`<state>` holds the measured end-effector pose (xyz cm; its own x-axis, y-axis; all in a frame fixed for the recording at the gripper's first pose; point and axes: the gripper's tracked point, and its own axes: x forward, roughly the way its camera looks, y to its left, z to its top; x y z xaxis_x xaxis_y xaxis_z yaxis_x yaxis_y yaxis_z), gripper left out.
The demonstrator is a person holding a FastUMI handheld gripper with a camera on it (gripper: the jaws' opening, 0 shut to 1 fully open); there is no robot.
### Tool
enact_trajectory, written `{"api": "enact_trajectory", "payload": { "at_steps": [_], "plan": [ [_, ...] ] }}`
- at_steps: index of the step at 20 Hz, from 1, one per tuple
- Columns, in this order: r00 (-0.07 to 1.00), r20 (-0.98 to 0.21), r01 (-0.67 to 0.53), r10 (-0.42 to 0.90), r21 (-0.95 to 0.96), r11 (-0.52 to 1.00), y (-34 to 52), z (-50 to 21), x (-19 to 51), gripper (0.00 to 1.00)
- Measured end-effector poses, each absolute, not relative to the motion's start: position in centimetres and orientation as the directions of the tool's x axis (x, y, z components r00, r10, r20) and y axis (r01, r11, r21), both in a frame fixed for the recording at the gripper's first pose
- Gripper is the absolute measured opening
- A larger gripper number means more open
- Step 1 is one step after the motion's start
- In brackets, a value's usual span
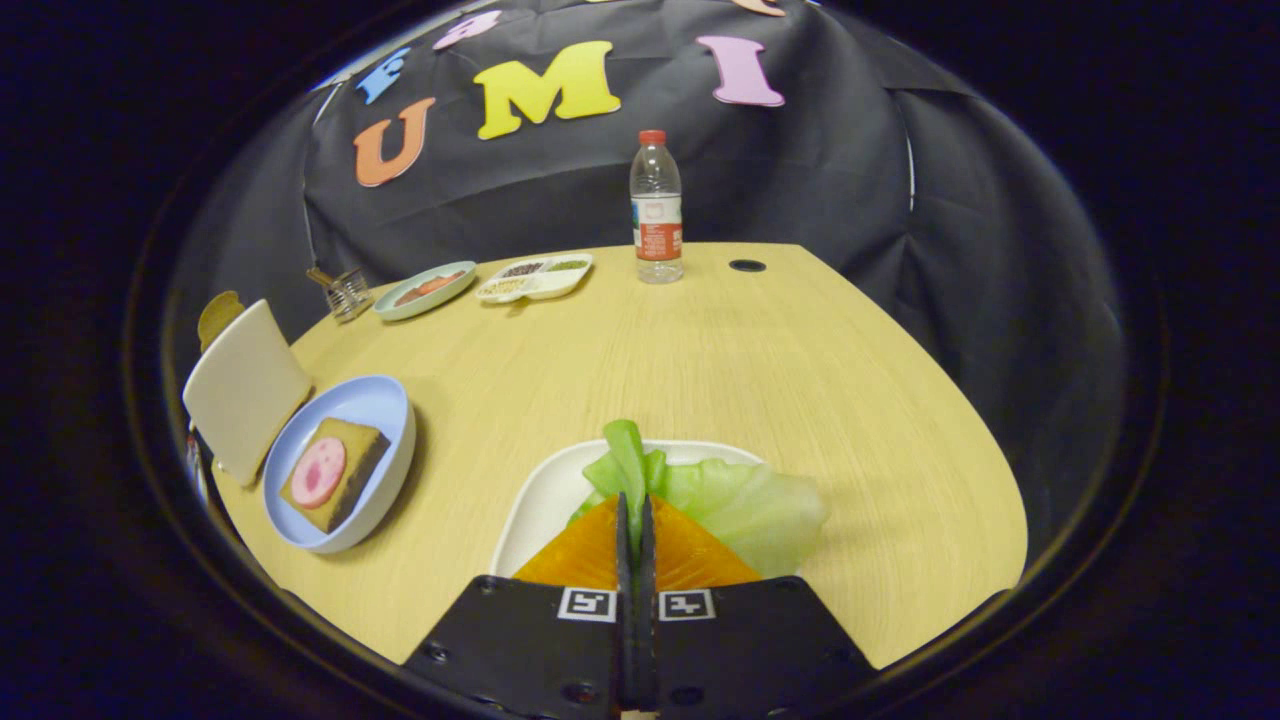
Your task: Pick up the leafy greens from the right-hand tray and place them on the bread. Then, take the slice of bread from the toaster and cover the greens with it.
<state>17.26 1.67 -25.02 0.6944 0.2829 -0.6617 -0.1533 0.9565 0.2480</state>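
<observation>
Wooden table (700, 360), gripper (636, 515) seemingly pinching leafy greens (730, 500)

Single fisheye view, mounted on the gripper (635, 510), looking forward along its two fingers, which rise at 6 o'clock and stand pressed together with a green leaf edge pinched between them. Camera sits low and close over the near edge of the wooden table (760, 350), pitched slightly down — the white tray (545, 500) with the leafy greens (740, 500) lies directly under the fingertips, very near the lens. The blue bowl (385, 405) holding bread is near, at about 9 o'clock. The water bottle (656, 208) stands far off at 12 o'clock, by the table's far edge — the view faces it squarely.
</observation>
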Motion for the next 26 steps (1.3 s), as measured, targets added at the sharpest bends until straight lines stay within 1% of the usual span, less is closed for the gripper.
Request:
{"api": "enact_trajectory", "payload": {
  "at_steps": [3, 6, 9, 14, 17, 22, 26],
  "plan": [
    [0.739, -0.616, -0.137, 0.272, 0.258, 0.956, 1.6, -23.3, 17.2, 0.01],
    [0.792, -0.549, -0.147, 0.267, 0.252, 0.956, 1.7, -19.8, 17.2, 0.00],
    [0.821, -0.498, -0.163, 0.278, 0.261, 0.951, 2.4, -16.6, 16.7, 0.00],
    [0.849, -0.414, -0.203, 0.327, 0.314, 0.927, 6.4, -11.9, 15.1, 0.00],
    [0.862, -0.374, -0.228, 0.341, 0.313, 0.922, 9.6, -9.7, 14.7, 0.00],
    [0.865, -0.356, -0.270, 0.355, 0.266, 0.925, 15.7, -8.9, 14.5, 0.00],
    [0.877, -0.391, -0.247, 0.280, 0.134, 0.960, 18.2, -11.0, 15.3, 0.00]
  ]
}}
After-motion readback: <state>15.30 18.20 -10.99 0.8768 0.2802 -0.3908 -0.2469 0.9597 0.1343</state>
